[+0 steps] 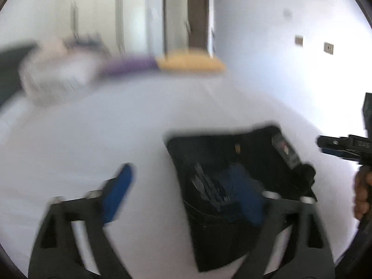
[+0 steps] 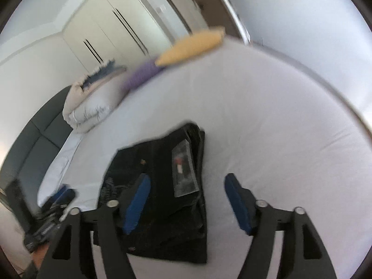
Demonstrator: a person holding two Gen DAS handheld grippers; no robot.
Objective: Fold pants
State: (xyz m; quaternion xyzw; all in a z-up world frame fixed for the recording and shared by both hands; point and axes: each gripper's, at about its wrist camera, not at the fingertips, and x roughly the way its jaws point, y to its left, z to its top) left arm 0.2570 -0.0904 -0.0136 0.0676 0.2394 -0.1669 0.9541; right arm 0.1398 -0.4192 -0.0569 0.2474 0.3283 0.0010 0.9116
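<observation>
Dark pants (image 1: 232,186) lie folded into a compact stack on the white bed sheet (image 1: 93,139), with a grey label (image 2: 183,172) on top. My left gripper (image 1: 180,169) is open; its left finger hangs over bare sheet and its right finger over the pants, with nothing pressed between them. My right gripper (image 2: 187,176) is open too, its left pad above the pants (image 2: 162,209) and its right pad above the sheet. Each gripper shows at the edge of the other's view: the right gripper (image 1: 334,146) with a hand (image 1: 361,193), the left gripper (image 2: 62,195) at lower left.
At the head of the bed lie a yellow pillow (image 2: 193,44), a purple pillow (image 2: 141,74) and a folded white duvet (image 2: 90,107). A dark headboard (image 2: 34,134) runs along the left. The bed's edge (image 2: 325,79) curves along the right. White wardrobes (image 2: 111,30) stand behind.
</observation>
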